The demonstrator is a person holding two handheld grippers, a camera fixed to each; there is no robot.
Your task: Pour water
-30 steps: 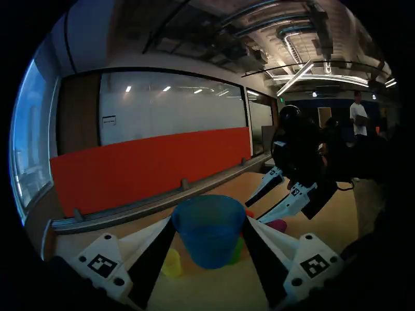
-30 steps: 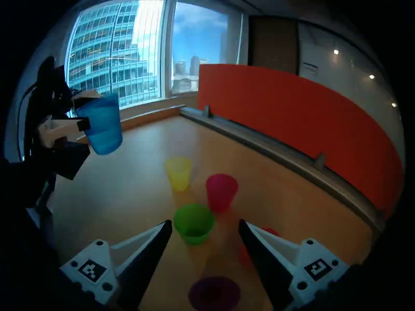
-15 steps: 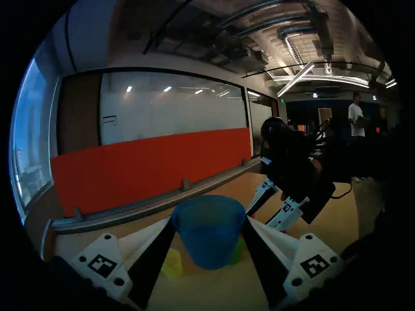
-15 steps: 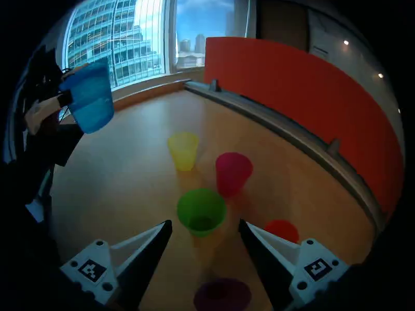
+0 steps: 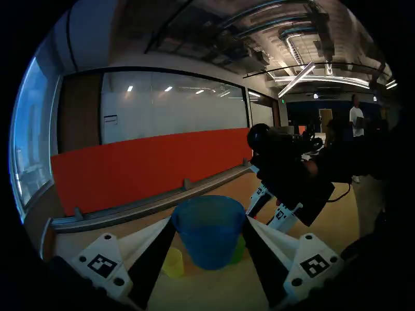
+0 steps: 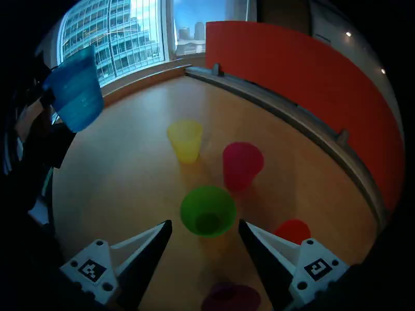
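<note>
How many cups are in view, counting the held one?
6. One blue cup held up at left; on the table: yellow cup, pink cup, green cup in the middle, red cup at right, purple cup at the bottom edge. Others may be hidden.

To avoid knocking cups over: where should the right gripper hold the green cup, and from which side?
Hold the green cup by its side wall, just below the rim, one finger on each side. It stands upright and narrows downward, so a high hold should slip less. Come from the near side, where the open right gripper is; the pink cup stands close behind.
</note>
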